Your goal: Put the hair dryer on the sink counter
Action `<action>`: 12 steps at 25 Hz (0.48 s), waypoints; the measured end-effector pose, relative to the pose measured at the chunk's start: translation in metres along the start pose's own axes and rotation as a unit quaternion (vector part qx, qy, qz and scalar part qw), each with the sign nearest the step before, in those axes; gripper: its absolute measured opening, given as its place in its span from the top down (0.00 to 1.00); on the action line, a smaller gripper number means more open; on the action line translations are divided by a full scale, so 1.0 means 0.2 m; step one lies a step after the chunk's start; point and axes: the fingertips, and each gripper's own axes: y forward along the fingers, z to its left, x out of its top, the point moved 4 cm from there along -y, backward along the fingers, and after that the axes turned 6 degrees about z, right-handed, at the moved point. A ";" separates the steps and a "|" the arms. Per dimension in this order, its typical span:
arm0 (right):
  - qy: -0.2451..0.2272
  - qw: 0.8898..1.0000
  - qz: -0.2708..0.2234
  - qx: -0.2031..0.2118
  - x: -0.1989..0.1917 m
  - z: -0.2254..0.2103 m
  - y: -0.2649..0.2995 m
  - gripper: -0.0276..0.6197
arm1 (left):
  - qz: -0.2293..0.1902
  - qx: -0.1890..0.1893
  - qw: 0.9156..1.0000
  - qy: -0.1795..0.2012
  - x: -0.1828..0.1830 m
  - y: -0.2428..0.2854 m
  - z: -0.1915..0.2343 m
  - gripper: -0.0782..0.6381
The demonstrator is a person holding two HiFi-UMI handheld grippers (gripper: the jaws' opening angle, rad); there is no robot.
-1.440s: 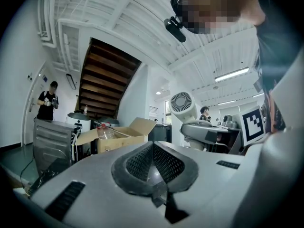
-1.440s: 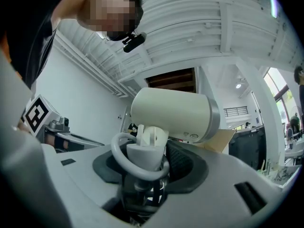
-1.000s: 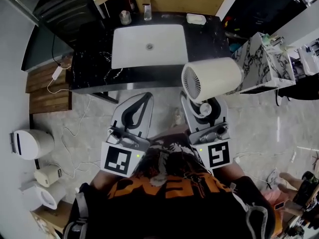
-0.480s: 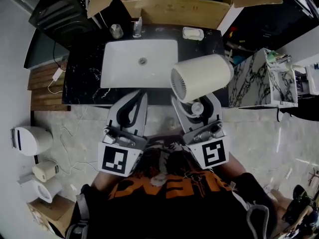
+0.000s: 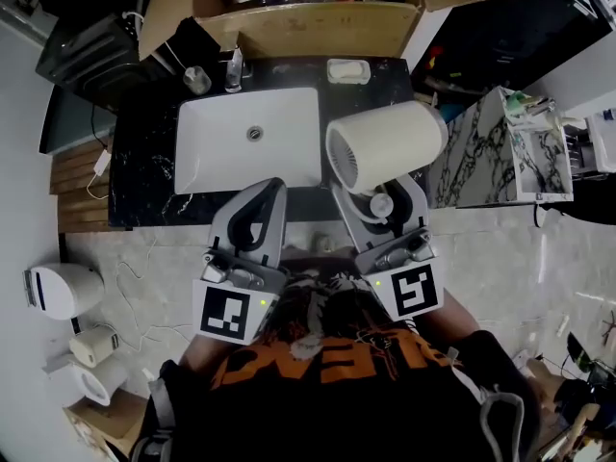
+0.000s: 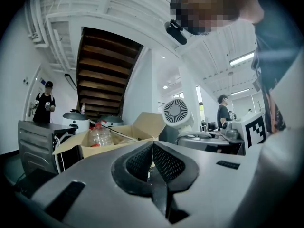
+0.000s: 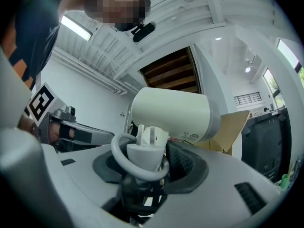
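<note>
A cream hair dryer (image 5: 387,145) is held in my right gripper (image 5: 381,192), whose jaws are shut on its folded handle (image 7: 142,158). Its barrel (image 7: 173,114) lies sideways above the jaws, grille toward the left. It hangs over the front right edge of the black marble sink counter (image 5: 144,162), beside the white basin (image 5: 248,147). My left gripper (image 5: 260,200) is next to it, shut with nothing between its pads (image 6: 152,161), its tips over the counter's front edge. The dryer's grille (image 6: 175,112) shows in the left gripper view.
An open cardboard box (image 5: 318,12) with plastic bottles stands behind the counter. A faucet (image 5: 232,65), a small cup (image 5: 197,79) and a soap dish (image 5: 347,70) sit at the basin's back. A marble-patterned cabinet (image 5: 486,147) is at the right, a toilet (image 5: 60,290) at the left.
The counter and basin have slid down and left in the head view, closer to both grippers. The hair dryer stays gripped in the right gripper; the left stays shut.
</note>
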 end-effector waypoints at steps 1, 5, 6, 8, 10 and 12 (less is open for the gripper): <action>-0.001 1.000 0.003 -0.002 -0.01 -0.01 0.00 0.61 | 0.001 -0.002 1.000 -0.001 -0.01 0.02 0.00 0.86; -0.006 1.000 0.018 -0.011 -0.05 -0.07 0.02 0.61 | 0.002 -0.016 1.000 -0.006 -0.02 0.10 0.00 0.86; -0.008 1.000 0.021 -0.012 -0.06 -0.08 0.03 0.61 | 0.001 -0.018 1.000 -0.005 -0.01 0.11 0.00 0.86; -0.013 0.999 0.027 -0.014 -0.09 -0.12 0.04 0.61 | -0.001 -0.019 1.000 -0.005 -0.01 0.14 0.01 0.86; -0.017 0.999 0.038 -0.018 -0.15 -0.15 0.05 0.61 | -0.004 -0.019 1.000 -0.009 -0.01 0.16 0.01 0.86; -0.022 0.998 0.053 -0.023 -0.23 -0.19 0.07 0.61 | -0.006 -0.022 1.000 -0.011 -0.02 0.17 -0.02 0.86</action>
